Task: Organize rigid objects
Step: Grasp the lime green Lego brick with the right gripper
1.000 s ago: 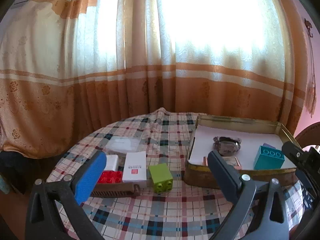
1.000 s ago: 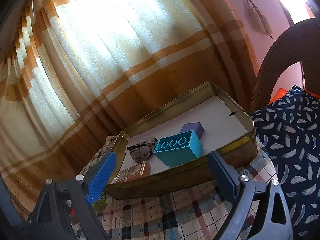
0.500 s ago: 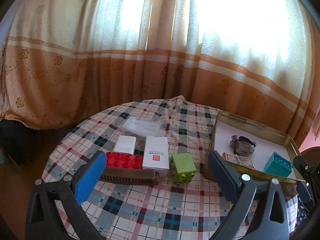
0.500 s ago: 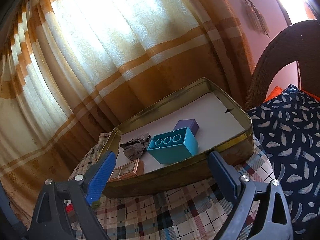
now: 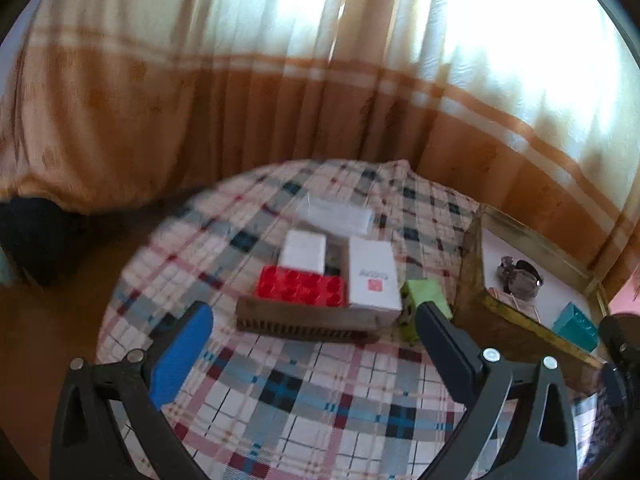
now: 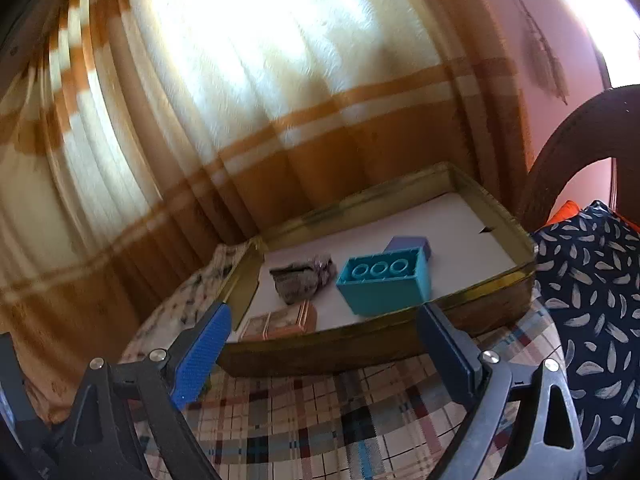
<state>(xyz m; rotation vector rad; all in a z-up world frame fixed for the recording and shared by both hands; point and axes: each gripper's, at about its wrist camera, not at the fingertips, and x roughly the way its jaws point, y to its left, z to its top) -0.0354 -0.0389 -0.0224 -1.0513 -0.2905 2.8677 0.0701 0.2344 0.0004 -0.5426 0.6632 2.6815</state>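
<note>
- Two grippers: the left gripper (image 5: 312, 328) and the right gripper (image 6: 322, 330) both hang with jaws spread wide and nothing between them, above the checked tablecloth (image 5: 304, 396).
- One brass-rimmed tray (image 6: 496, 280) sits on the right side of the table; the left wrist view cuts off its far right end.
- In the tray, four things: one teal brick (image 6: 386, 282), one purple block (image 6: 410, 245) just behind it and half hidden by it, one grey crumpled lump (image 6: 302, 278) too rough to identify, and one flat orange-edged box (image 6: 280, 323) at the near rim.
- Outside the tray, six things grouped together: one red studded brick (image 5: 300, 290), two white boxes (image 5: 303, 251) (image 5: 373, 278), one brown ribbed bar (image 5: 306, 322) in front, one clear plastic packet (image 5: 336, 214) behind, and one green cube (image 5: 424, 300) partly covered by the left gripper's right finger.
- The left wrist view is blurred, so the print on the box is unreadable.
</note>
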